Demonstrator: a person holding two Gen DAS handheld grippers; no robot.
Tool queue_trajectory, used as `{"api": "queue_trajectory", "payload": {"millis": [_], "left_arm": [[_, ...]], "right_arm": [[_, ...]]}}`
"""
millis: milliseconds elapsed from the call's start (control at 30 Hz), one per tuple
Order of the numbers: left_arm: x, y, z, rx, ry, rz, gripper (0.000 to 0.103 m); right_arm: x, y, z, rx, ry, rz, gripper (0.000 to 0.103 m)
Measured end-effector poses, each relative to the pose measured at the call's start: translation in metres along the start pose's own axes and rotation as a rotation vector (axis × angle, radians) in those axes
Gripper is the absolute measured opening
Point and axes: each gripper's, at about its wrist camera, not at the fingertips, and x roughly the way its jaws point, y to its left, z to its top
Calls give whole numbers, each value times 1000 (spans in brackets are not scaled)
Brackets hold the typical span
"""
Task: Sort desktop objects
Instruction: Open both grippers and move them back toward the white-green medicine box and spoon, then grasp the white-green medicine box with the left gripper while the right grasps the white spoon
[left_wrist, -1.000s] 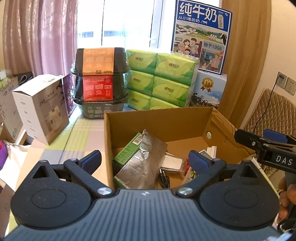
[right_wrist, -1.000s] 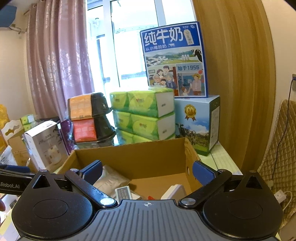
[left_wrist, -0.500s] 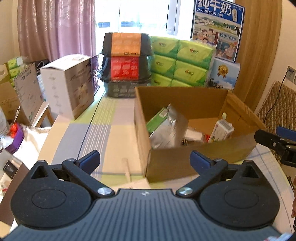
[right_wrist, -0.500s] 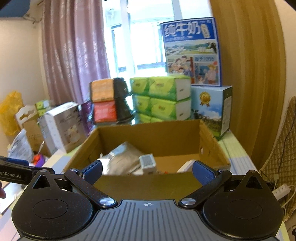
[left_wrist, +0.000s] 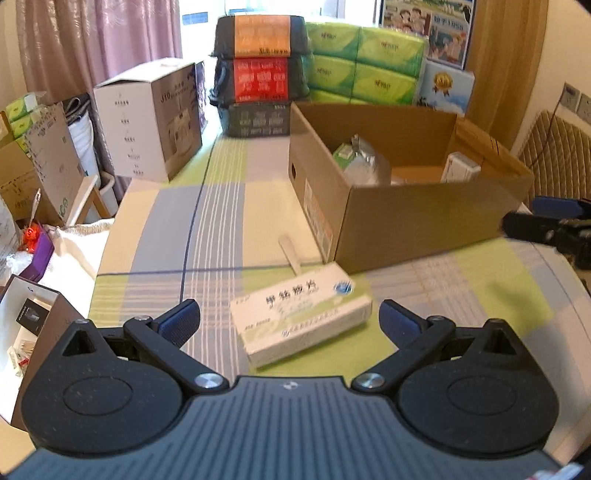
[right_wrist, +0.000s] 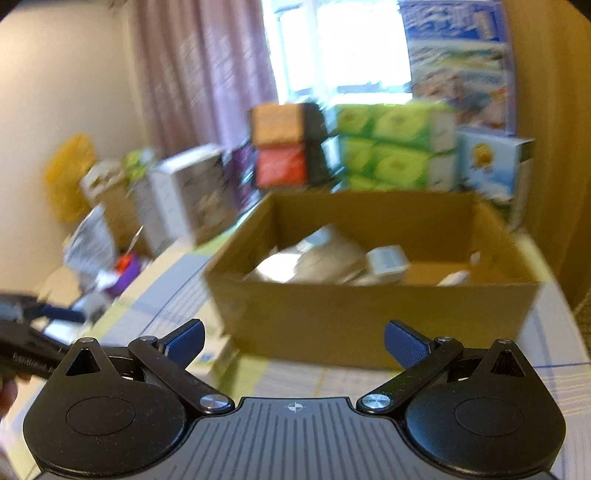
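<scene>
Both grippers have backed away from the cardboard box. Left gripper now hangs jaws wide open over a white-green medicine box lying flat on the striped tablecloth, just in front of the carton. Right gripper is open too, empty, facing the carton; that view's pretty blurry.

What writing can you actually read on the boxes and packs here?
"甲钴胺片": on the white and green medicine box lying on the tablecloth ahead of the left gripper; its smaller print is blurred.
"J10": on the side of the white carton.
"1958": on the blue milk poster, partly cut off.
Labels on the black bowl stack and green tissue packs: too small to read.
Right wrist view: all blurred.
</scene>
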Motion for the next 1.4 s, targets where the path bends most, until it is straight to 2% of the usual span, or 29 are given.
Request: {"api": "queue_trajectory", "payload": {"millis": [167,300,433,600,867,967,1033,1200,1300,1400], "left_arm": [[11,4,-7,98,47,-22,101],[21,5,-16,184,69,-45,101],[29,2,-22,331,74,-52,101],[48,9,-25,448,126,-102,101],[76,10,-3,608,189,-282,101],[89,11,6,650,217,-316,100],[97,12,10,664,228,-336,94],[119,10,16,721,279,-371,91],[129,10,20,718,293,-399,88],[137,11,22,697,318,-433,82]], "right_arm": [[17,24,-8,-201,45,54,101],[29,26,-12,-269,85,115,101],[43,33,-20,-392,118,178,100],[61,40,-35,-502,172,241,100],[86,41,-30,-538,219,306,90],[97,42,-27,-549,242,320,85],[105,44,-26,-558,255,332,83],[116,44,-28,-573,282,343,79],[119,41,-30,-570,295,341,79],[121,41,-30,-566,298,337,78]]}}
